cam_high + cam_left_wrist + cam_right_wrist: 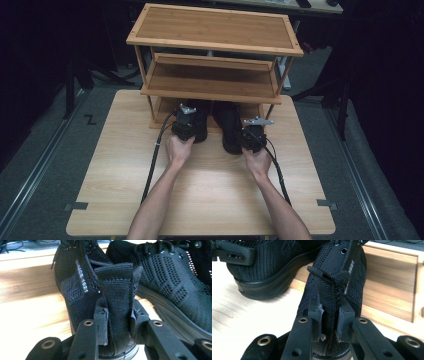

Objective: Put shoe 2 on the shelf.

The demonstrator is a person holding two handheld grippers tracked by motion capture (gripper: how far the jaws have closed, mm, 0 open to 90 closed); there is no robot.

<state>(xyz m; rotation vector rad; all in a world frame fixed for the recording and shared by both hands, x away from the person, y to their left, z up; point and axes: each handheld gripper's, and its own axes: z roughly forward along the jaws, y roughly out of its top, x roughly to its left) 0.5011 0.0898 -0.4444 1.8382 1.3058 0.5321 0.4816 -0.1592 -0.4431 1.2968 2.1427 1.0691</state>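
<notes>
Shoes at the mouth of a rack's bottom shelf, each gripped by its heel. The left gripper (pixel 186 122) has its jaws closed on the heel tab of the left shoe (pixel 82 285), pinching the knit collar between both pads; the right gripper (pixel 254 134) clamps the back seam of the right shoe (pixel 339 282) in the same way. A heel hold likely serves to keep the toes pointing forward, so that each shoe can go toe-first under the low shelf of the rack (pixel 215 30), and it leaves the hands clear of the frame. In the high view the pair stands side by side on the table (pixel 125 165), toes at or just inside the bottom tier, the left shoe slightly farther in. The middle shelf overhangs the toes, so how deep they reach cannot be told. Both soles are cut off at the lower edge of the gripper views, and whether they rest on the table or are lifted is unclear. White lettering on the left shoe reads partly; the right shoe's marking is too blurred to read.
</notes>
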